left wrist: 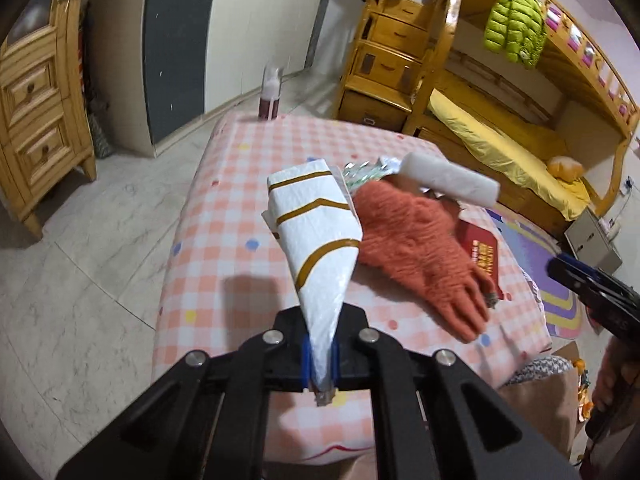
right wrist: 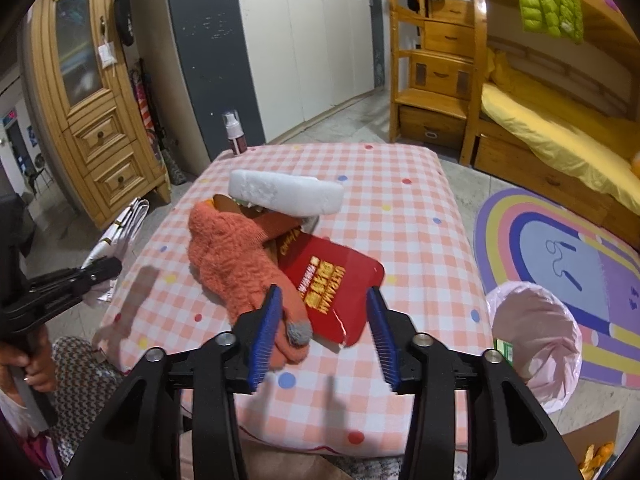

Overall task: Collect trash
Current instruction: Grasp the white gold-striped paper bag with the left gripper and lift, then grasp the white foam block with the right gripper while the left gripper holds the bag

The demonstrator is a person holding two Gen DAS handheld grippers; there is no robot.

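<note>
Nearest the lens, the left gripper (left wrist: pixel 320 360) is clenched on the narrow tail of a white wrapper with brown stripes (left wrist: pixel 316 224), which rises above the checked table (left wrist: pixel 224 216) and fans out toward its far end. Only this thin tail sits between the blue pads (left wrist: pixel 305 362), so a quick swing could probably pull the slick film free.

Beside it, the right gripper (right wrist: pixel 324 332) stands released, its jaws spread wide over the fingertips of an orange knitted glove (right wrist: pixel 236 256) and the torn near corner of a red packet (right wrist: pixel 336 284). The two overlap here; a closing grasp may catch the glove, likely not trash, along with the packet, or drag both toward the near table edge.

Further on, a white foam block (right wrist: pixel 286 194) rests tilted on the pile, partly over the glove's cuff. Pulling anything from beneath could tip it off. A crumpled green-and-silver wrapper (left wrist: pixel 364 172) lies just behind the glove.

At the far left corner, a small pump bottle (right wrist: pixel 234 134) stands upright close to the edge, well apart from the pile.

Off the table's right side, a bin lined with a pink bag (right wrist: pixel 536 336) stands on the floor just beside the edge, open-mouthed; the right half of the tabletop gives free passage toward it.
</note>
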